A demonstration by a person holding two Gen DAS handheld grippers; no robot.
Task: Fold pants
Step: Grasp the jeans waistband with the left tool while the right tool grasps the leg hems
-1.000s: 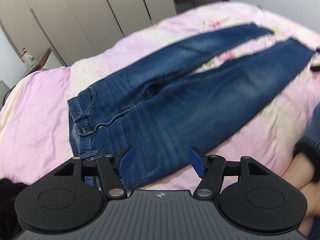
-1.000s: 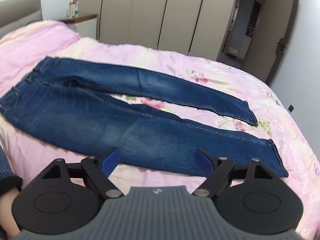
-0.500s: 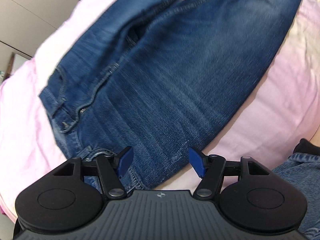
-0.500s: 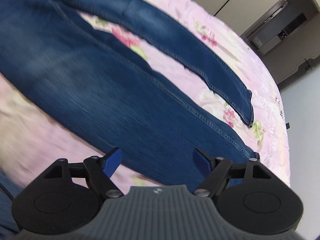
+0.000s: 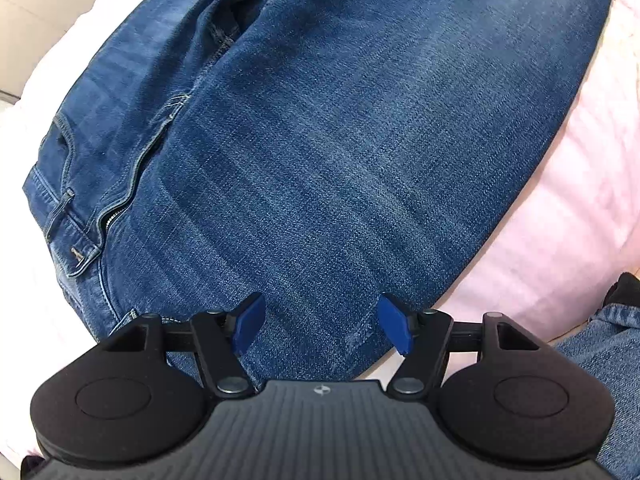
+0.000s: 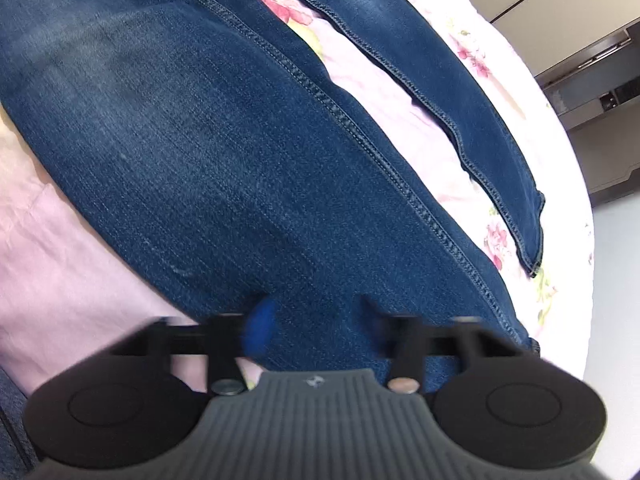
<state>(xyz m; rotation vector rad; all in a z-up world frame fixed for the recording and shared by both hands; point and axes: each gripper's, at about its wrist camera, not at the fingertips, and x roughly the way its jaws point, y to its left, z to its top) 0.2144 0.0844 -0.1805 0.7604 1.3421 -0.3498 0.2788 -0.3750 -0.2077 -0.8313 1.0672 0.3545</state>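
The blue denim jeans (image 5: 340,152) lay flat and front side up on the pink bedding. In the left wrist view the waistband, with a belt loop and a partly open zip fly, sat toward nine o'clock, and the faded thigh filled the middle, the fabric running off toward one o'clock. In the right wrist view the two legs (image 6: 248,152) spread apart, a strip of flowered sheet between them, the farther leg's hem ending near three o'clock.

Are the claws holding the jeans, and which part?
Left claw is open over the jeans near the hip, holding nothing. Right claw has just been closing with the lower leg between its jaws; too blurred to tell if it grips.
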